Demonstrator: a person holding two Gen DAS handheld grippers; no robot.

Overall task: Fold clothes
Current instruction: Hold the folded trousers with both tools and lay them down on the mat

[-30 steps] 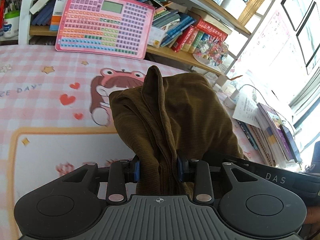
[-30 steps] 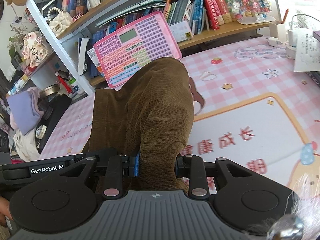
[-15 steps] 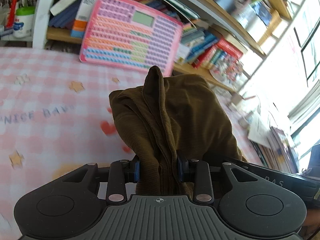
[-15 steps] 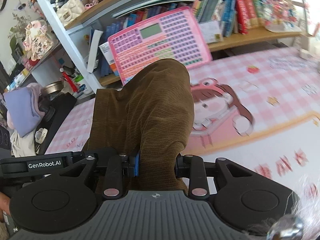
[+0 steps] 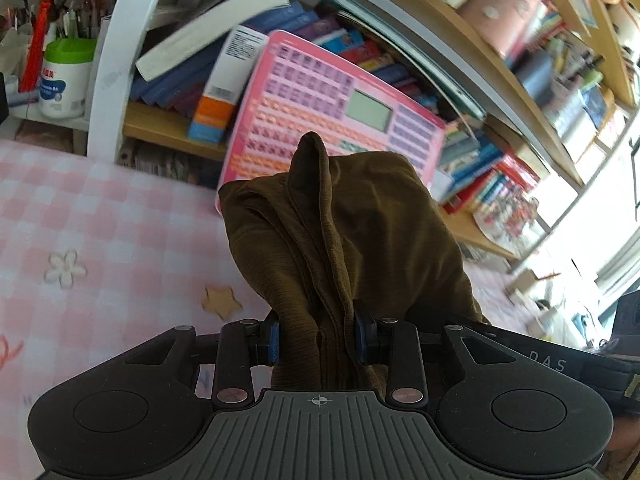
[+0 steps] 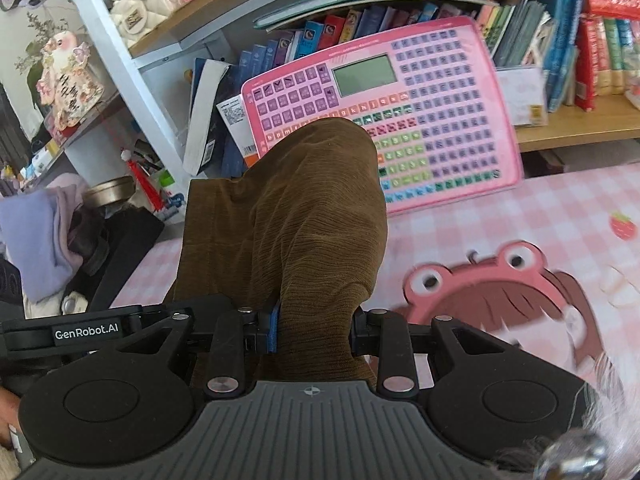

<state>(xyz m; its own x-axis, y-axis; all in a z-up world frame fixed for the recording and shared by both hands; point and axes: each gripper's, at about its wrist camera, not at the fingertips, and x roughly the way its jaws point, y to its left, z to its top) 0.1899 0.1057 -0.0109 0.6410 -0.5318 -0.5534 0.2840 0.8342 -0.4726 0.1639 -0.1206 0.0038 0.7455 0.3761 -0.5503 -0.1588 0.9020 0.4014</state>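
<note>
A brown ribbed garment [image 5: 344, 240] hangs bunched over my left gripper [image 5: 317, 338], which is shut on it; the cloth hides the fingertips. In the right wrist view the same brown garment [image 6: 296, 232] drapes over my right gripper [image 6: 312, 332], which is also shut on it. Both grippers hold the cloth up above the pink checked table mat [image 5: 100, 240], near its back edge. The other gripper's black body shows at the right edge of the left view [image 5: 560, 364] and at the left edge of the right view [image 6: 88, 332].
A pink toy keyboard tablet [image 6: 404, 120] leans against the bookshelf [image 6: 560, 136] just behind the mat; it also shows in the left wrist view [image 5: 340, 116]. A purple cloth pile [image 6: 40, 236] lies off the table's left. A pen pot [image 5: 64, 76] stands at back left.
Both grippers have carried the garment towards the back of the table and to the left, closer to the pink tablet and shelf. Both still grip the cloth as before.
</note>
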